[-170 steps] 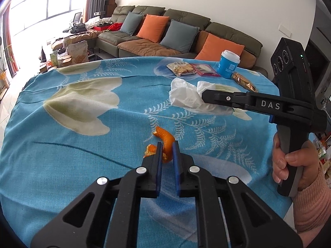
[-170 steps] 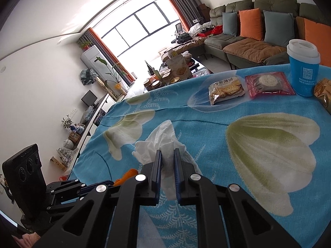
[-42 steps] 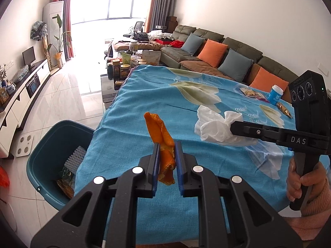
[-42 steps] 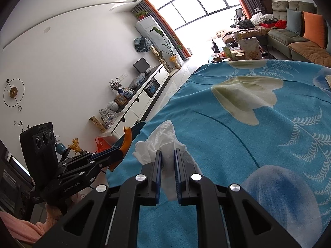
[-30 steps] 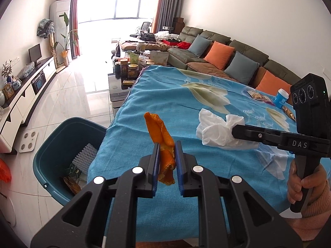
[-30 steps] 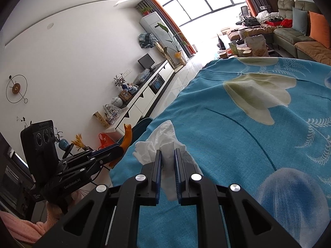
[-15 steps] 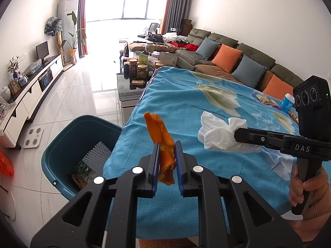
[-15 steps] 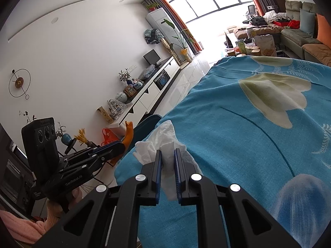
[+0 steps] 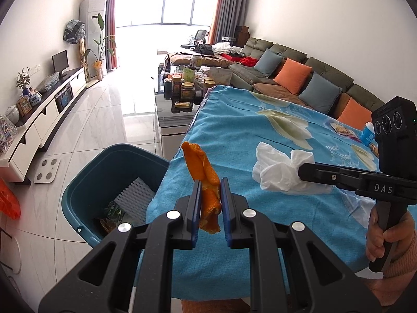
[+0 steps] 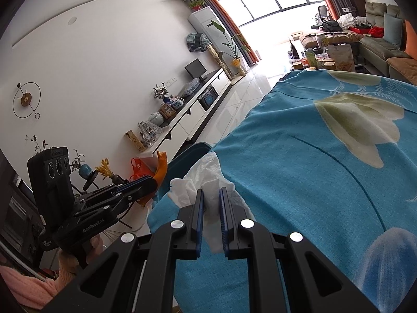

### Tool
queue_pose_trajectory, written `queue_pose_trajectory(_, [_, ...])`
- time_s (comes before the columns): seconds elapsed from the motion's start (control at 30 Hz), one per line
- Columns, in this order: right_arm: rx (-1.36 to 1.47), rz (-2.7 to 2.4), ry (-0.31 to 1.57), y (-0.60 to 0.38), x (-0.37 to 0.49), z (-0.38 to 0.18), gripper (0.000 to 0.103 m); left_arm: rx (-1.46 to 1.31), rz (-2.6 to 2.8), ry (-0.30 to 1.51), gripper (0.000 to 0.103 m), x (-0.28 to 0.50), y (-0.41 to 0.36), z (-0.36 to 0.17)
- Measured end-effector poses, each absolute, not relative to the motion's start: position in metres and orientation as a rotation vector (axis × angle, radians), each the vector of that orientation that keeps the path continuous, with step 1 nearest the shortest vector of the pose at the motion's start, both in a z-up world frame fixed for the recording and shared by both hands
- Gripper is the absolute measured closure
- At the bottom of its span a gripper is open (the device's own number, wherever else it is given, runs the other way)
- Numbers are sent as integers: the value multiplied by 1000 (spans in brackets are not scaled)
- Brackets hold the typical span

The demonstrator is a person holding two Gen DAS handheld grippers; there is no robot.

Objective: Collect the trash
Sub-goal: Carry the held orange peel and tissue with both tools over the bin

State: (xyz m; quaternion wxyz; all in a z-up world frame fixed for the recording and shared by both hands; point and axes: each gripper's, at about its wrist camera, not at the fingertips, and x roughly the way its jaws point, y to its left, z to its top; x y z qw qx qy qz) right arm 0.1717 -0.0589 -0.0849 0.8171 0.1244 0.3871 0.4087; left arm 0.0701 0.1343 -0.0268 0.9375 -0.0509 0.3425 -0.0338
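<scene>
Orange peel (image 9: pixel 206 182) sits pinched upright in our left claw (image 9: pixel 210 203), its two blue-lined fingers (image 9: pixel 196 208) pressed against the strip, top end curling above them and bottom end hanging just below. We hold it in the air over the near corner of the bench (image 9: pixel 234 135), which carries a blue cloth printed with pale flowers.

Our right claw (image 10: pixel 210 208) pinches a crumpled white tissue (image 10: pixel 206 180), most of the wad bunched ahead of the fingers (image 10: pixel 223 219), a flap trailing beneath. From the left wrist camera that same tissue (image 9: pixel 278 169) shows at the tip of the right claw (image 9: pixel 303 170), above the cloth and well right of the peel.

Below and left of the peel, on the tiled floor (image 9: pixel 104 120) right against the bench corner, stands a teal bin (image 9: pixel 88 182). Inside we note a white ribbed sheet (image 9: pixel 135 195) and some dark scraps we cannot identify.

Farther along the bench, near its far right edge: a blue cup (image 9: pixel 367 133) with a white lid and flat snack packets (image 9: pixel 341 130).

Beyond, a low table (image 9: pixel 169 120) crowded with jars, then a long sofa (image 9: pixel 299 70) with orange and grey cushions, and a bright window (image 9: pixel 166 7) at the back.
</scene>
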Motion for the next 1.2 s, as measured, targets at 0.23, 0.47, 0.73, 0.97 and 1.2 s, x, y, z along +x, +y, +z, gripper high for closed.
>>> queue_pose_trajectory(0.23, [256,879,828,-54,172,-85,92,-111,-48,699,88,70,144,-28])
queue_pose_trajectory(0.47, [242,893,829,-45,171,-82,92,-120,-21,695,88,69,156,-28])
queue_pose_trajectory(0.73, [217,910,831,-32,174,-79,92,-131,15,691,88,67,173,-28])
queue_pose_trajectory(0.97, [197,928,832,-20,175,-78,92,-135,39,691,88,67,185,-29])
queue_pose_trajectory(1.2, [182,946,837,-8,178,-76,92,-146,63,689,88,66,195,-29])
